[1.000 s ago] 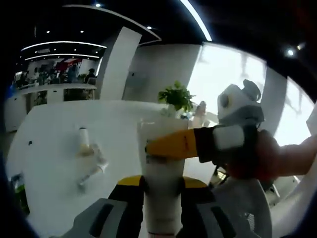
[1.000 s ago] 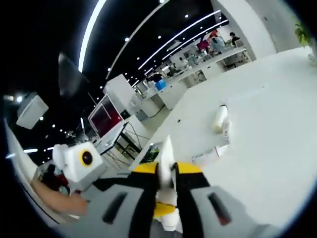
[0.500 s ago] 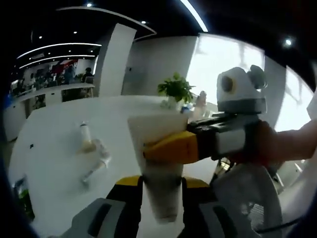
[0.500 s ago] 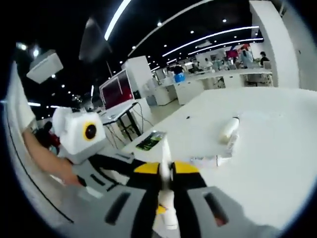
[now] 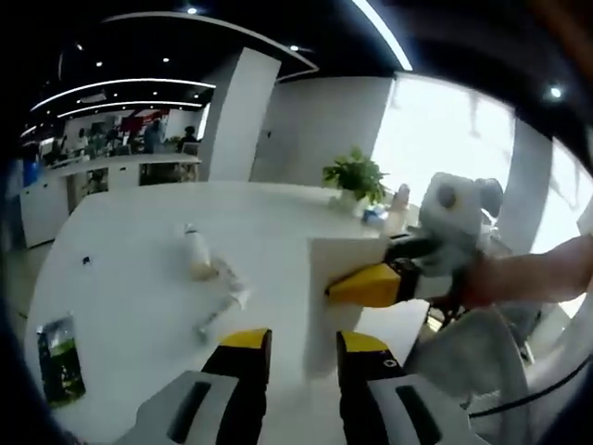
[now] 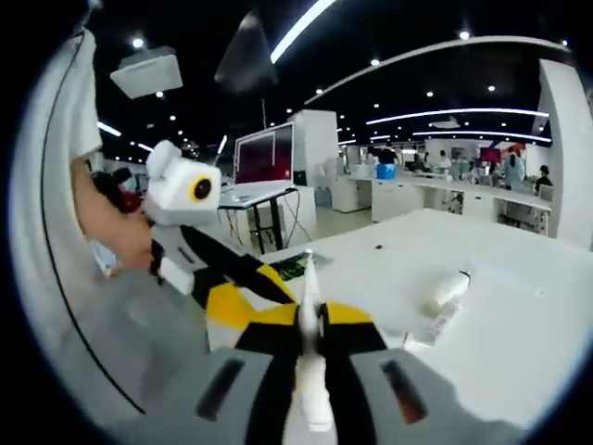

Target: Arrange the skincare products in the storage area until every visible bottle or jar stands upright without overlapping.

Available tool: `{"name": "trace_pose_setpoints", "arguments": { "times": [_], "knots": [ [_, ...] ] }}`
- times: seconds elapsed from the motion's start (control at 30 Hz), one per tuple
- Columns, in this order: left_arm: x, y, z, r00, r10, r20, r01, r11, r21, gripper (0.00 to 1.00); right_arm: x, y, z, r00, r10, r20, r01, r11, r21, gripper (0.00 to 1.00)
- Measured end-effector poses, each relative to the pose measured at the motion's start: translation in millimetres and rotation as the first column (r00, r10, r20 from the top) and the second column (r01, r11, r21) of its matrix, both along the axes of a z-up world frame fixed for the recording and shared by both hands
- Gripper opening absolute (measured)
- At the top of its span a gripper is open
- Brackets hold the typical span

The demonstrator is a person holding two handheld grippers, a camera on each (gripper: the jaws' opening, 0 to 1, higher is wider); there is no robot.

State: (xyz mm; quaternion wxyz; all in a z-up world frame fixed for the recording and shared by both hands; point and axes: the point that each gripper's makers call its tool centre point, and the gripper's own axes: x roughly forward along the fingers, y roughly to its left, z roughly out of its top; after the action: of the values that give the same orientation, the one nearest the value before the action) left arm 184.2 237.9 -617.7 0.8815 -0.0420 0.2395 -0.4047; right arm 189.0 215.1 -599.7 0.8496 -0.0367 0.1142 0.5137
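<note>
A white flat tube (image 5: 338,292) hangs upright over the white table (image 5: 139,278), its crimped end up. My right gripper (image 5: 369,286) comes in from the right and is shut on its middle. My left gripper (image 5: 304,343) stands open just below and in front of the tube, whose lower end shows between the yellow tips. In the right gripper view the same tube (image 6: 310,389) is edge-on between my right gripper (image 6: 310,320), with the left gripper (image 6: 236,301) beside it. A small bottle (image 5: 196,255) and two slim tubes (image 5: 227,297) lie flat on the table.
A dark green packet (image 5: 60,357) lies near the table's left edge. A potted plant (image 5: 357,176) and small items stand at the far end. A person's hand (image 6: 130,241) holds the left gripper. The lying bottle (image 6: 449,289) shows at the right of the right gripper view.
The tube no longer fills the left jaws: the right gripper has drawn it up and away, and it looks smaller and farther. Both views have shifted.
</note>
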Motion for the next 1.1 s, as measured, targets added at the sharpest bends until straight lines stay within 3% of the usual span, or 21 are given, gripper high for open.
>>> {"name": "trace_pose_setpoints", "arguments": {
  "times": [0.17, 0.2, 0.27, 0.47, 0.9, 1.1],
  "knots": [
    [1.3, 2.6, 4.5, 1.0, -0.019, 0.022, 0.019, 1.0, 0.006, 0.31, -7.4, 2.5, -9.1, 0.999, 0.053, -0.013, -0.053, 0.998, 0.031, 0.08],
    [1.1, 2.2, 5.7, 0.999, -0.024, 0.024, 0.024, 1.0, 0.004, 0.31, -8.7, 3.0, -2.8, 0.997, 0.073, 0.002, -0.073, 0.995, 0.075, 0.09],
    [0.7, 1.7, 7.0, 0.999, -0.034, 0.023, 0.034, 0.999, 0.001, 0.31, -10.8, 0.9, -3.0, 0.995, 0.094, 0.022, -0.095, 0.992, 0.079, 0.09],
    [-1.5, -4.2, 11.7, 0.998, -0.062, 0.026, 0.062, 0.998, -0.025, 0.31, -10.2, -10.1, -3.6, 0.995, 0.098, 0.013, -0.099, 0.99, 0.102, 0.1],
    [-0.5, -21.9, 32.6, 0.988, -0.141, 0.059, 0.144, 0.988, -0.053, 0.33, -8.9, -16.1, -7.9, 0.996, 0.077, -0.044, -0.073, 0.994, 0.087, 0.13],
    [-0.6, -29.8, 41.2, 0.975, -0.199, 0.094, 0.203, 0.979, -0.028, 0.34, -14.4, -16.8, -14.3, 0.996, 0.069, -0.062, -0.065, 0.996, 0.062, 0.25]
  ]
}}
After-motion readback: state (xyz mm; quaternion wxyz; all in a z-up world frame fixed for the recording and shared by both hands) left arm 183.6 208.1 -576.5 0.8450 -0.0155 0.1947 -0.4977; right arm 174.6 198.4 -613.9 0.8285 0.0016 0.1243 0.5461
